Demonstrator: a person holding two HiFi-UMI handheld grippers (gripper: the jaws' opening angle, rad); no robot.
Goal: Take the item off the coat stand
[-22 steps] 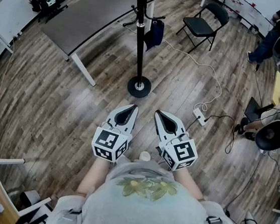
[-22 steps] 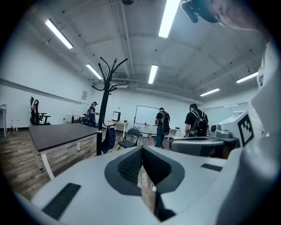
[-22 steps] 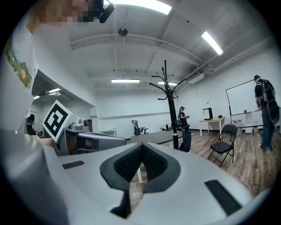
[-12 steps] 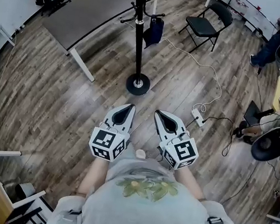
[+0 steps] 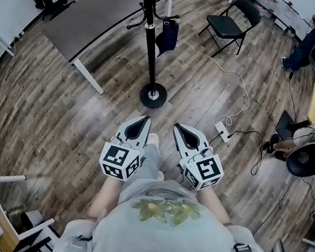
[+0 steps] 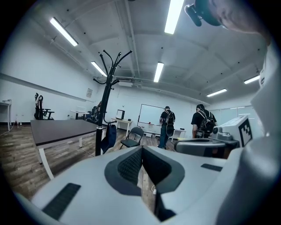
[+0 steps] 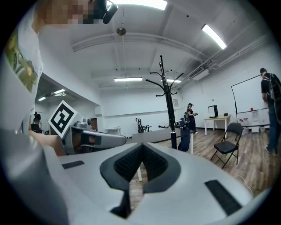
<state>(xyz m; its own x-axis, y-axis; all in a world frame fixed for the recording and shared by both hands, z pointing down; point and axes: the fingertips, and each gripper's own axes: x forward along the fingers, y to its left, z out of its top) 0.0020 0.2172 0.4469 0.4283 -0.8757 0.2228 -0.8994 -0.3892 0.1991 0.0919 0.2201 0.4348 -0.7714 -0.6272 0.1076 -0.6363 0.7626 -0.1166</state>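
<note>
Grey-white shells of the left gripper (image 5: 144,122) and the right gripper (image 5: 181,131) sit side by side, low in front of the person. Both are clenched with the ribbed pads meeting and nothing between them. Beyond the tips lies bare wooden floor (image 5: 79,113), then the round base of the coat stand (image 5: 153,95), well apart from either gripper.

The item, a dark blue bag (image 5: 168,35), hangs from a low hook just right of the black pole, with a dark table (image 5: 102,16) to the far left behind it and a folding chair (image 5: 229,26) to the far right.

The step in hand looks like the approach. To do it well, close the gap first and keep left of the white cable (image 5: 238,98) and its power strip. Part one gripper's jaws before reaching, take the bag high up near the hook, and lift upward to clear the hook rather than pulling sideways, which could tip the stand.
</note>
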